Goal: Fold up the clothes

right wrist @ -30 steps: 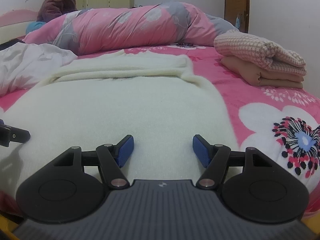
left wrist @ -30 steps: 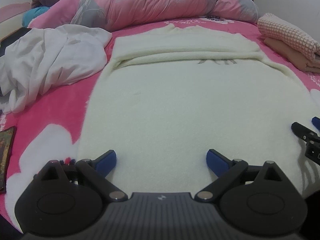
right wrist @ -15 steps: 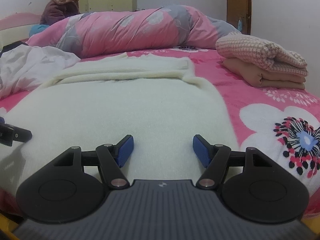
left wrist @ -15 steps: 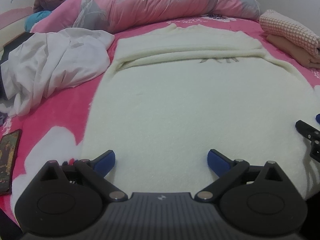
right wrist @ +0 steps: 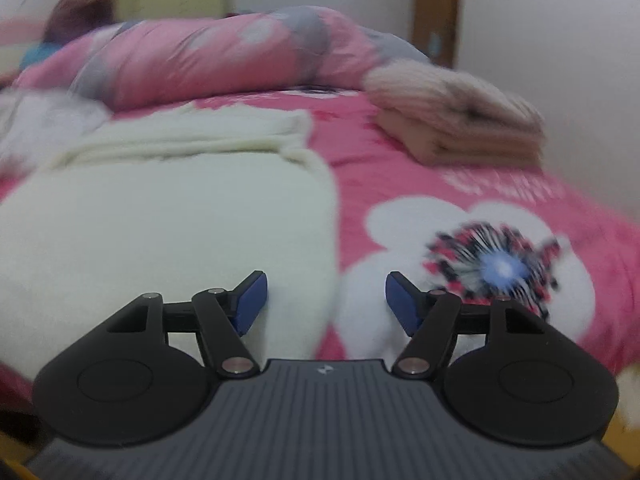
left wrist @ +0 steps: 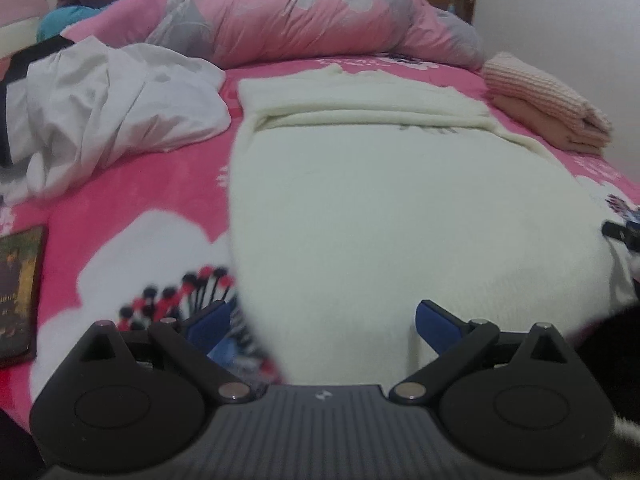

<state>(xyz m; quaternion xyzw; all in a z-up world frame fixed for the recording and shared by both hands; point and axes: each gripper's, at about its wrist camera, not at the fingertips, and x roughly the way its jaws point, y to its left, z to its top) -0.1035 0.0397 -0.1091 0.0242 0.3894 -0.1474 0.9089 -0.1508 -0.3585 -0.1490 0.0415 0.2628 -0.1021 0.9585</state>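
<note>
Far left of the sweater [left wrist: 400,208], flat on the bed [left wrist: 132,196]: a dark book [left wrist: 18,288], and behind it a crumpled white garment [left wrist: 116,116]. Spread mid-bed, cream sweater, far end folded back, rolled pink quilt [left wrist: 304,20] beyond. At its near left edge, left gripper [left wrist: 322,320], fingers [left wrist: 210,320] parted and empty, one off the cloth, one over it. At its near right edge, right gripper [right wrist: 326,300], fingers [right wrist: 252,300] likewise released, straddling that edge, holding nothing. Right of the sweater, well apart, a folded stack [right wrist: 460,120], blurred, probably knitwear. Far behind, a seated person [right wrist: 84,8].
</note>
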